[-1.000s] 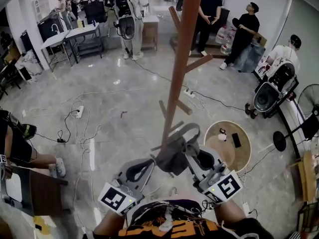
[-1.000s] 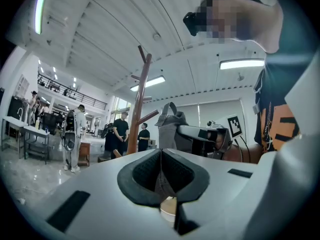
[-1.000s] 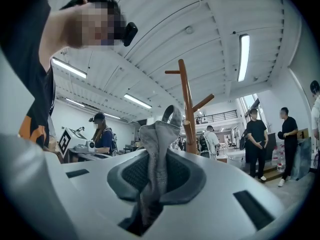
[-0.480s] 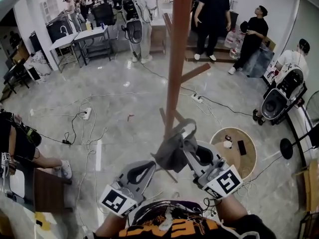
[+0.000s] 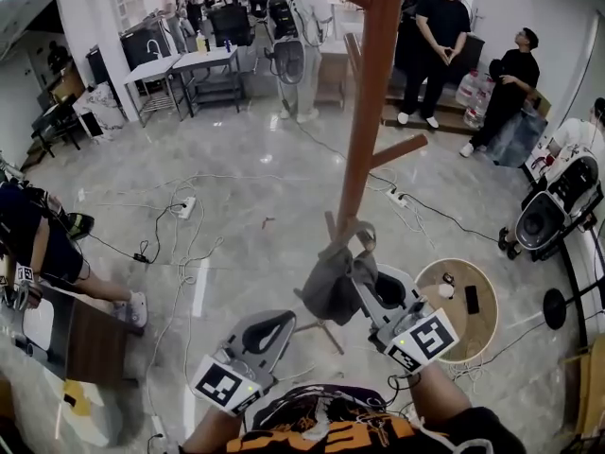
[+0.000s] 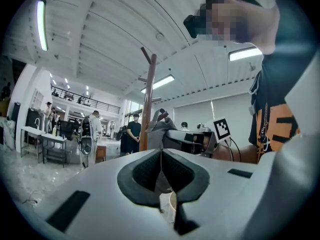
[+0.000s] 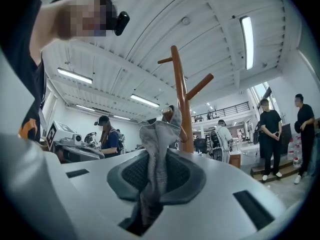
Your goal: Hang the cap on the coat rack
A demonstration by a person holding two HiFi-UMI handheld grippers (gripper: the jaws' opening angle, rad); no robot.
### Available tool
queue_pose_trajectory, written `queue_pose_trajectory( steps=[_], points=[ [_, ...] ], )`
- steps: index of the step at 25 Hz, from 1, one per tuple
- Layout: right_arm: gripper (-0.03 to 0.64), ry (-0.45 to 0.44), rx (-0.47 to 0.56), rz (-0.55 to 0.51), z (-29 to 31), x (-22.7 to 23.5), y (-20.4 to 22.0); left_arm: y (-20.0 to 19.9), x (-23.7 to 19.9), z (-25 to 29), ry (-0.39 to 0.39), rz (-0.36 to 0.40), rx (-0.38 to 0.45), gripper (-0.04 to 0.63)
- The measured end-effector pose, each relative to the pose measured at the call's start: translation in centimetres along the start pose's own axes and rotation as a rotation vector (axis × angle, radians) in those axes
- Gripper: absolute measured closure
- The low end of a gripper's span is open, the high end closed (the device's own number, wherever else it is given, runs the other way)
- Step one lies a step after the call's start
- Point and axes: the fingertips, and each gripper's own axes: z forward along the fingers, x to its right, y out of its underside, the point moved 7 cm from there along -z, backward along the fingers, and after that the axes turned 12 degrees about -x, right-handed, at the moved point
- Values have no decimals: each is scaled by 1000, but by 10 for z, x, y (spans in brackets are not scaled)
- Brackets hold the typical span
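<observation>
Cap meets rack: a grey cap [image 5: 330, 282] is pinched in the clenched right tool [image 5: 358, 275]. The right gripper view shows its fabric squeezed between the two dark pads and rising out of them. In the head view the cap hangs at about 9 o'clock from that tool's tip, against the lower part of the brown wooden coat rack [image 5: 367, 130], whose pole climbs toward 12 o'clock. The cap's strap end sits by a short lower peg [image 5: 330, 223]; whether it is hooked over the peg cannot be told. The left tool [image 5: 284, 318] is at about 7 o'clock from the cap and apart from it, its jaws closed together on nothing. A round counter [image 5: 456, 316] stands at 3 o'clock from the right tool on a cable-strewn grey floor [image 5: 236, 206].
</observation>
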Motion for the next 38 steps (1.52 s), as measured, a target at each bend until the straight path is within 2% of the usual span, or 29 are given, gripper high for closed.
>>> queue_pose_trajectory(
  steps=[7,13,22,24,28,34,38],
  points=[
    [554,0,-23,44,10,13,15,4,3,-4,-26,-26,16,566],
    [554,6,-96,61,23,23,30,1,0,-1,-30,-44,7,565],
    [538,24,-118,-3,42,38,50,10,6,5,-12,-36,-1,566],
    [503,23,-100,-7,38,36,52,10,6,5,-9,-38,-5,565],
    [385,47,-93,15,29,36,57,10,3,5,-7,-42,-7,565],
    [288,-11,-132,-16,16,22,70,17,8,20,29,-39,-15,565],
    [264,-19,-134,-28,7,17,69,19,9,28,54,-22,-32,565]
  ],
)
